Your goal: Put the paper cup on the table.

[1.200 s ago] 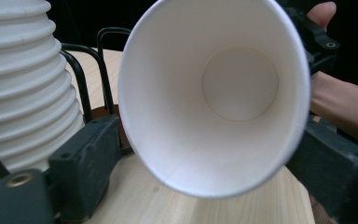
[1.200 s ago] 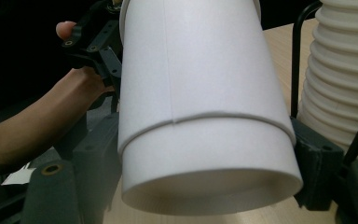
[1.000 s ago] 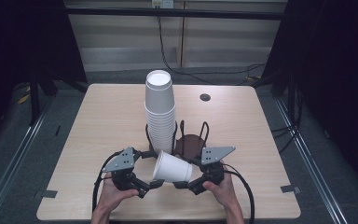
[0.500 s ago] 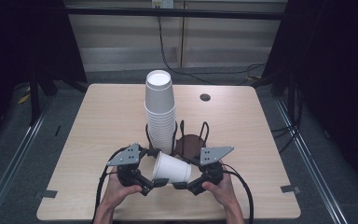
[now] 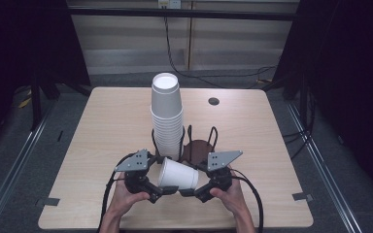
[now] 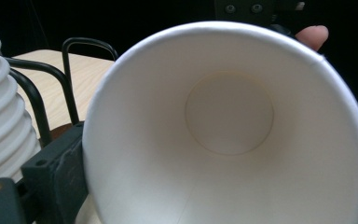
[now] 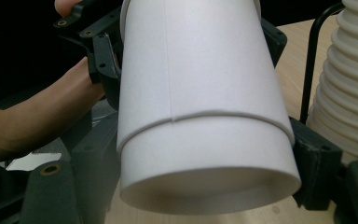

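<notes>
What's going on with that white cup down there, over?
Left gripper and right gripper both shut on nested white cups, held sideways above the table. Two cups show, one inside the other. Tall cup stack in wire rack just behind.

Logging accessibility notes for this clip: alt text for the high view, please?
A white paper cup lies sideways between the left tool and right tool, above a wooden table. Behind it, a tall cup stack stands in a black wire holder.

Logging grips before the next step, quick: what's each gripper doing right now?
Left gripper: shut on the rim end of the paper cup.
Right gripper: shut on the cup's base end.
</notes>
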A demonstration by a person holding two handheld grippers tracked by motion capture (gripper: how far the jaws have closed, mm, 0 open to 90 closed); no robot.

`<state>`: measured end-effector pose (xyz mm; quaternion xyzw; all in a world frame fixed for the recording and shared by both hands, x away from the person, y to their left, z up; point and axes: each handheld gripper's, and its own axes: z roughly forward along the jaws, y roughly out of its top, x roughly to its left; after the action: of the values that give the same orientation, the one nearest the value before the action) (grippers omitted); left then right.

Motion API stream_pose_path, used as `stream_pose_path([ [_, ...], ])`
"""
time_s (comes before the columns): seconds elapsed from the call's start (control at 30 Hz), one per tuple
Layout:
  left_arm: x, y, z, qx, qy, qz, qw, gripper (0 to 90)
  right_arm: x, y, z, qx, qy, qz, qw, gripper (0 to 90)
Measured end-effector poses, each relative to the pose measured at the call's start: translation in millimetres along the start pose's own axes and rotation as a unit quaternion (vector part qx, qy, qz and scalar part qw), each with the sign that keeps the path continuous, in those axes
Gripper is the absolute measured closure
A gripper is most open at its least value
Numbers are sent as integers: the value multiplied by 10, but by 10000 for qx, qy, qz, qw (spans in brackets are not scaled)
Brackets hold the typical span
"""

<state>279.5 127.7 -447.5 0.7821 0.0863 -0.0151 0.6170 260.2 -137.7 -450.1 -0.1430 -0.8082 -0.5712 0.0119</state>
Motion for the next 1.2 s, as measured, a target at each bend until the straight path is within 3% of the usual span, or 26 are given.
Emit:
stream_pose_path([
  [0.23,2,9,-24,5,-72,-15,10000,90,-16,-42,-4,-71,0,9,10000,211],
  [0.6,-46,25,-48,45,0,-12,10000,109,10,-79,-10,-186,-95,-41,9998,144],
  [0.77,-38,25,-87,123,212,7,9997,109,20,-101,-89,-378,-472,-8,9982,134],
  [0.9,-39,19,-98,235,291,32,9993,109,20,-119,-116,-427,-582,15,9974,134],
  [1.07,-8,-69,-116,306,442,-102,9985,108,43,-178,-178,-609,-809,45,9948,134],
  [1.2,-1,-65,-160,341,494,-137,9981,108,50,-218,-195,-530,-843,13,9950,134],
])
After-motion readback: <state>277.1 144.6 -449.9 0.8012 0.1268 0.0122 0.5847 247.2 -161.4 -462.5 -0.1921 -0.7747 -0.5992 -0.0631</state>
